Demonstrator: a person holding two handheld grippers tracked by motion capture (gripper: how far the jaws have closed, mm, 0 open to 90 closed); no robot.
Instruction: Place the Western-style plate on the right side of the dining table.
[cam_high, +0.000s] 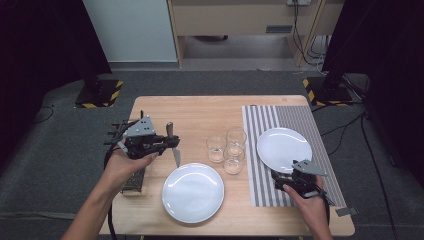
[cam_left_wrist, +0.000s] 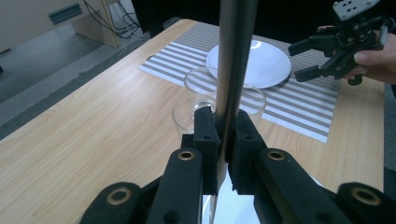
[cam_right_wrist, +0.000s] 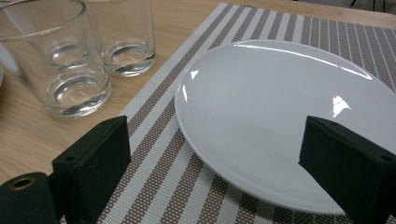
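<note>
Seen from the high view, the left gripper (cam_high: 172, 143) is held above the left part of the wooden table (cam_high: 195, 112) and its jaws are clamped on a table knife (cam_high: 174, 148), whose blade hangs down toward the table just left of the near white plate (cam_high: 193, 192). A metal cutlery holder (cam_high: 134, 181) stands under the left hand. Three glasses (cam_high: 226, 147) stand together in the middle. The right gripper (cam_high: 280, 177) rests low over the striped placemat (cam_high: 260, 150), near the far white plate (cam_high: 284, 149).

Left gripper view: the two black pads are pressed together on the knife (cam_left_wrist: 233, 70), which rises straight up between them; behind it are the glasses (cam_left_wrist: 196, 112), the far plate (cam_left_wrist: 266, 65) and the right gripper (cam_left_wrist: 303, 60) with its jaws apart.

Right gripper view: the jaws stand wide apart with nothing between them, just over the near rim of the far plate (cam_right_wrist: 280, 116) on the placemat (cam_right_wrist: 177, 186); glasses (cam_right_wrist: 60, 60) stand to the left
</note>
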